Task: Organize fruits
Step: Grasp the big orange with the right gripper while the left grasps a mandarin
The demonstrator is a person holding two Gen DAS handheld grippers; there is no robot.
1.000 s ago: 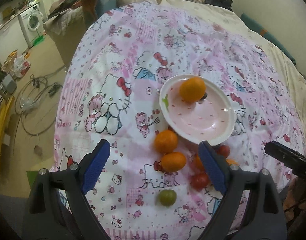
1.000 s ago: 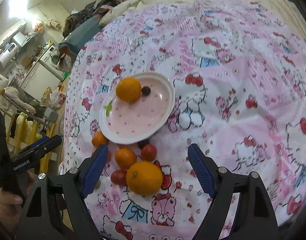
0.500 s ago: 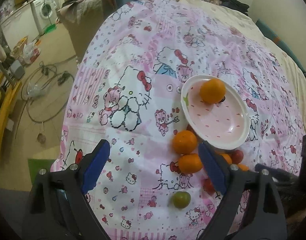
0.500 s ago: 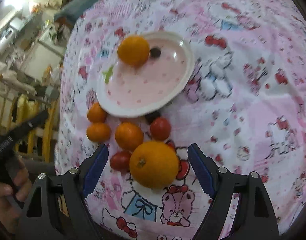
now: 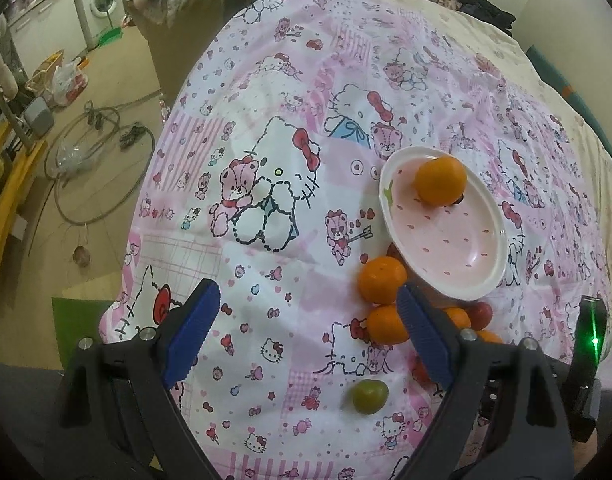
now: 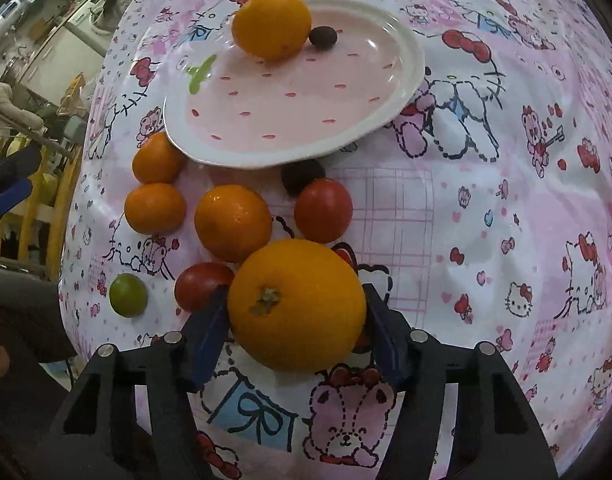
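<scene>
The right gripper [image 6: 296, 312], low in the frame, has just been closing and its blue pads now flank and touch the large orange [image 6: 297, 306]. The left gripper [image 5: 306, 332] stands wide apart and holds nothing, over the pink quilt [image 5: 266, 160]. The pink plate [image 6: 405, 76], at upper centre, carries another orange [image 6: 270, 24].

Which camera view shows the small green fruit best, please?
The left wrist view: the green fruit lies whole and near, between the left gripper's fingers, clear of other fruit. The right wrist view also shows it whole, but off at the left side, beyond a tomato.
</scene>
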